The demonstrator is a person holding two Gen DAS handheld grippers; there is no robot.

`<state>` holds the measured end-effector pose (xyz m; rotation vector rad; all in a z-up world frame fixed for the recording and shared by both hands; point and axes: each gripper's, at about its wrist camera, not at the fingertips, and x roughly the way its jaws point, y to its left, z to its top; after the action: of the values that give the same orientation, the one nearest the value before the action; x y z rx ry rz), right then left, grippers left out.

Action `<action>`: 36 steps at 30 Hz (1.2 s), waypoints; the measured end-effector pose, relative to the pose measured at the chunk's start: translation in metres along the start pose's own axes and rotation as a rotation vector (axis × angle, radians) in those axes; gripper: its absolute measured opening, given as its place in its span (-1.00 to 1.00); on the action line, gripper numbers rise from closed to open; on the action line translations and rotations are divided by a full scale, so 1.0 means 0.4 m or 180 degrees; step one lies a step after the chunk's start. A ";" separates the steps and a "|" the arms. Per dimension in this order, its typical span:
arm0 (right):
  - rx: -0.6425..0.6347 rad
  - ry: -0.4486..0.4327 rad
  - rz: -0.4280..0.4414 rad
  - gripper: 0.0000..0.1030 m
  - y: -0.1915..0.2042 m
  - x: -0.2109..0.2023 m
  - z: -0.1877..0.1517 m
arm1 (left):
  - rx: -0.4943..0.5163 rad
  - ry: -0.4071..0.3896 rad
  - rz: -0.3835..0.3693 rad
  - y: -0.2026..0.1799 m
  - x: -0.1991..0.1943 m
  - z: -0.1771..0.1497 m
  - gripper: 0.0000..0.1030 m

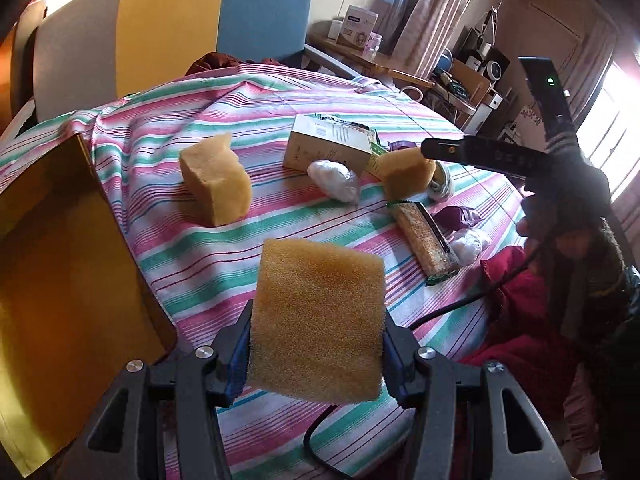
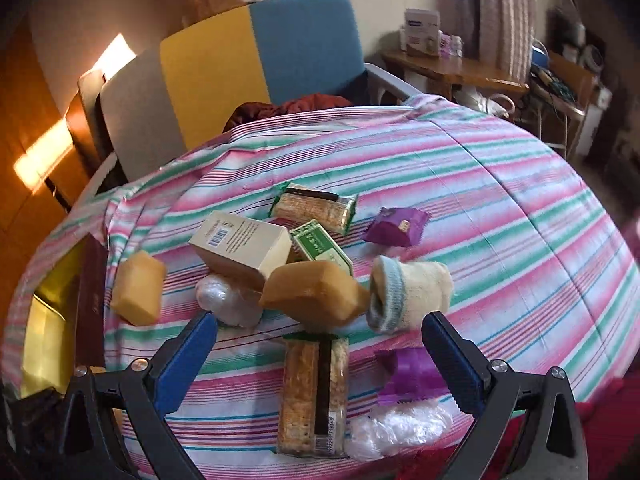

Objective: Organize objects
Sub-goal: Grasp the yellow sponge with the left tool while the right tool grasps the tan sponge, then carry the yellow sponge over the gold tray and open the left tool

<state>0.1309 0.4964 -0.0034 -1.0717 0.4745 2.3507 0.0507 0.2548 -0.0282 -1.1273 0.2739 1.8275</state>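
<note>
My left gripper (image 1: 316, 360) is shut on a yellow foam sponge (image 1: 320, 312), held up above the striped tablecloth (image 1: 208, 272). Two more foam blocks lie further out, one on the left (image 1: 216, 180) and one on the right (image 1: 408, 176). My right gripper (image 2: 320, 322) stands wide open with nothing between its blue pads (image 2: 188, 356). It hovers over a cracker pack (image 2: 314, 392), just short of a foam block (image 2: 316, 292). In the left wrist view a black finger of that gripper (image 1: 480, 154) reaches over the right block.
An open gold box (image 1: 60, 280) stands at the table's left edge. A cream carton (image 2: 244, 248), green packet (image 2: 320, 246), second cracker pack (image 2: 314, 208), purple packets (image 2: 396, 226), a rolled sock (image 2: 408, 296) and plastic wads (image 2: 400, 428) crowd the middle. A chair (image 2: 256, 64) stands behind.
</note>
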 end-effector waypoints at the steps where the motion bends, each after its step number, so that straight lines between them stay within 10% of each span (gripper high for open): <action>1: -0.0116 -0.0009 -0.0075 1.00 0.021 0.009 0.008 | -0.0028 -0.0013 -0.0001 0.005 -0.004 -0.004 0.06; 9: -0.0729 0.0166 -0.0547 0.87 0.086 0.153 0.028 | -0.0257 -0.0102 0.0082 0.066 -0.052 -0.028 0.06; 11: -0.0762 0.0296 -0.0596 0.25 0.086 0.189 0.019 | -0.0318 -0.0131 0.0121 0.081 -0.063 -0.033 0.06; 26: -0.0387 -0.0096 -0.0283 0.22 0.056 0.117 0.054 | -0.0905 -0.0294 0.0445 0.243 -0.174 -0.092 0.06; 36: -0.0390 -0.0032 -0.0310 0.23 0.049 0.124 0.047 | -0.1604 -0.0398 0.1095 0.551 -0.258 -0.050 0.07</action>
<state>0.0807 0.5050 -0.0277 -1.1118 0.2709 2.3225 -0.1005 0.0633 -0.0159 -1.3582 -0.0819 2.3455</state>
